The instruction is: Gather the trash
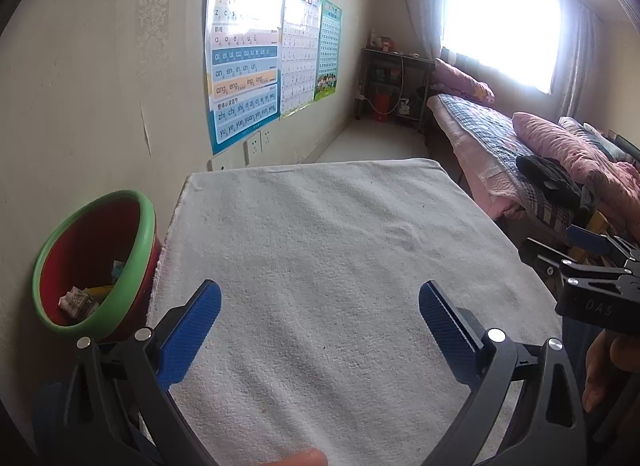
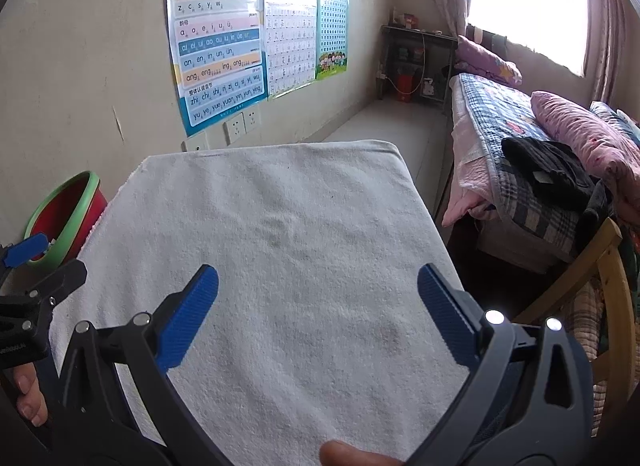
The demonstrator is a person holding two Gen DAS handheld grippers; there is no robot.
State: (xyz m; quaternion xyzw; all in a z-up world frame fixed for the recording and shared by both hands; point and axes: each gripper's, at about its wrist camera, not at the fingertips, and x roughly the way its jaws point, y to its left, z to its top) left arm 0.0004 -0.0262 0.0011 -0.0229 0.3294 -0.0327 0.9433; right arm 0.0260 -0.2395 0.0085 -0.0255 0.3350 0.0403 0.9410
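Premises: a bedroom in a private home. A bed (image 2: 508, 137) with a plaid quilt and pink pillows (image 2: 576, 133) stands along the right side beneath a curtained window (image 2: 528, 5). Children's pinyin learning posters (image 2: 218, 37) are fixed to the papered wall above wall sockets (image 2: 240, 127). A dark shelf unit (image 2: 416, 61) with household items occupies the far corner. A wooden chair (image 2: 612, 266) stands near the bed.

Fingers (image 1: 192, 338): blue, fine-textured pads on black frames. Between and ahead of the fingers, cloth (image 1: 320, 246): off-white, plain. Left of the left finger, bin (image 1: 146, 225): red, green rim, holding white and yellow scraps (image 1: 78, 302). Beyond the fingertips, wall chart (image 2: 218, 33): blue, with pink, orange and white bands. Right of the fingers, bedcover (image 2: 500, 121): blue-white check; quilt (image 2: 580, 133): pink.
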